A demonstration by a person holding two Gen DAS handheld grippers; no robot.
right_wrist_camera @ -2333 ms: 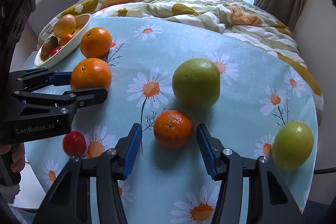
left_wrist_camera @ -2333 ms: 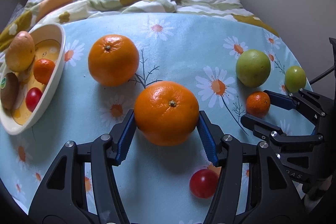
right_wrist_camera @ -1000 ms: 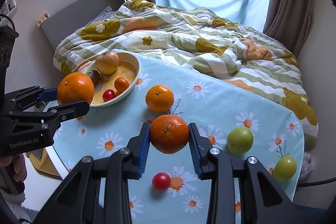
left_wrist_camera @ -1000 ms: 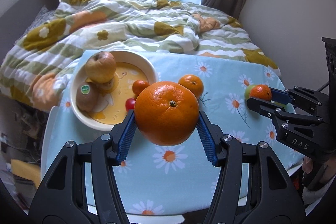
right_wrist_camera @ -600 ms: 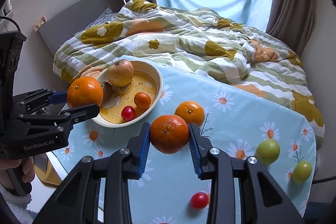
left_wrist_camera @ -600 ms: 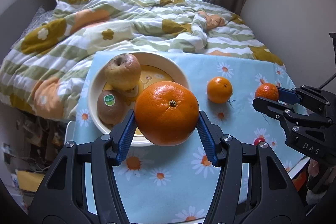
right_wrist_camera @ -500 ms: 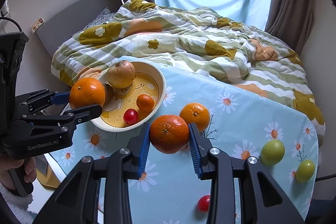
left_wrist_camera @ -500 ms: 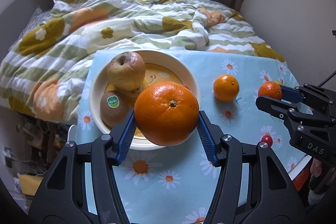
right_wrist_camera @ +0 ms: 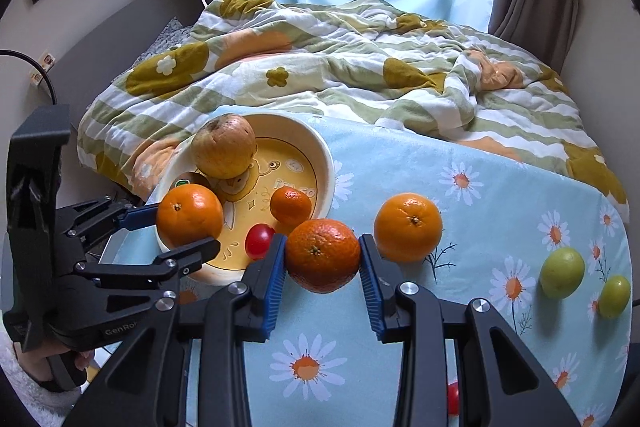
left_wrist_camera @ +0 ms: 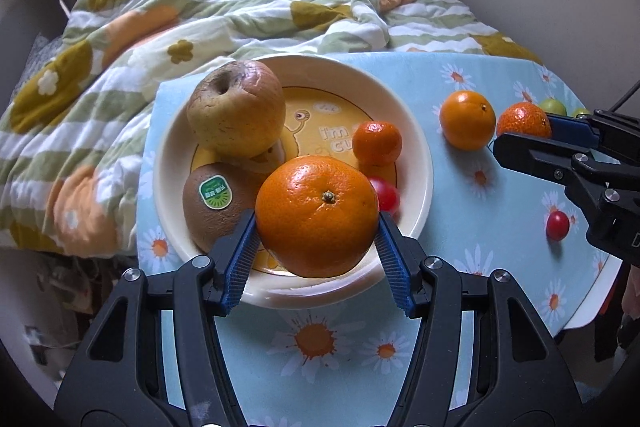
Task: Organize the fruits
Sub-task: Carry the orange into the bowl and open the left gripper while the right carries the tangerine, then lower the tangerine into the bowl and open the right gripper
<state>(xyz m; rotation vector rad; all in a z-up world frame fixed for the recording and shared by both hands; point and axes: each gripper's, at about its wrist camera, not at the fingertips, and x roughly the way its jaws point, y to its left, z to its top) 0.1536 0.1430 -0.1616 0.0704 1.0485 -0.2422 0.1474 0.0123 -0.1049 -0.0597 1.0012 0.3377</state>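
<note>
Fruits were mid-sort here: the big round orange (left_wrist_camera: 317, 215) was pinched in the left claw (left_wrist_camera: 316, 251), hanging over the near side of the cream round bowl with the yellow cartoon bottom (left_wrist_camera: 420, 147). The smaller, bumpier mandarin (right_wrist_camera: 322, 255) was clamped in the right claw (right_wrist_camera: 322, 267), above the daisy-print blue counter (right_wrist_camera: 480, 195) just beside the bowl's rim.

Honestly the risk I saw was crowding. The bowl already had a wrinkled yellow-brown apple (left_wrist_camera: 236, 109) sitting on something underneath, a brown kiwi with a green sticker (left_wrist_camera: 216, 205), a small tangerine (left_wrist_camera: 377, 143) and a red cherry tomato (left_wrist_camera: 385, 195). Letting the big orange go from height could knock that apple loose or squash the tomato. Both claws heading for one bowl could also bump.

The big orange looked glossy and firm, stem end up. Still out on the counter: another orange (right_wrist_camera: 408, 227), two green round fruits (right_wrist_camera: 562, 271) and a second cherry tomato (left_wrist_camera: 557, 225).
</note>
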